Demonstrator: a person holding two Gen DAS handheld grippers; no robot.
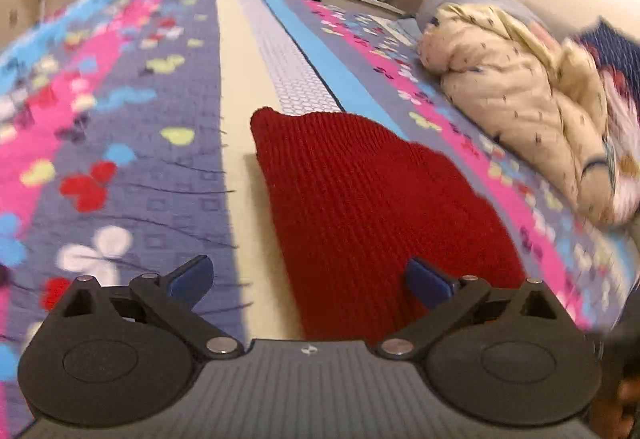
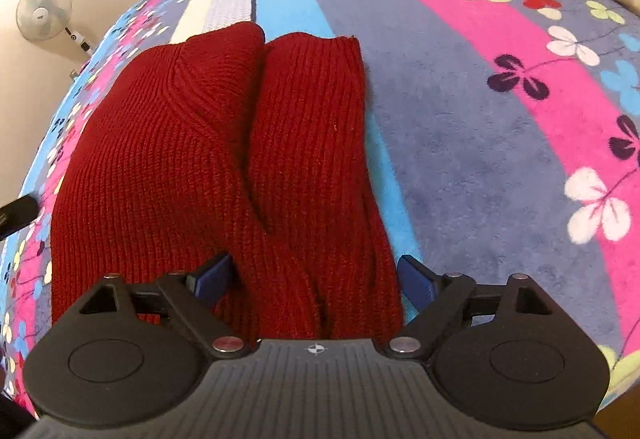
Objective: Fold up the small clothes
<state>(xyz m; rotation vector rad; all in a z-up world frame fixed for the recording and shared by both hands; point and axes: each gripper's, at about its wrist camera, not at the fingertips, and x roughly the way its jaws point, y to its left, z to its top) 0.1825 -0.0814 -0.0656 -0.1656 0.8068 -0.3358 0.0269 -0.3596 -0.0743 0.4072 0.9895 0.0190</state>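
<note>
Hand-held gripper, left [image 1: 310, 281]: blue fingers spread wide above the near left edge of the red knit garment [image 1: 360, 207], nothing between them. Hand-held gripper, right [image 2: 316, 275]: also wide open, straddling the near end of the garment's right-hand strip without pressing it. Red knit garment [image 2: 224, 159] lies on the flowered bedspread [image 2: 500, 119], already gathered into a narrow, long shape; two lengthwise panels, probably folded-in sides or sleeves, meet along a central seam. Judged stage: lengthwise folding done, both grippers released. Likely remaining: a crosswise fold, near end to far end, to make a compact bundle. Cream quilted jacket [image 1: 520, 99] lies heaped at the bed's right, apparently unfolded.
</note>
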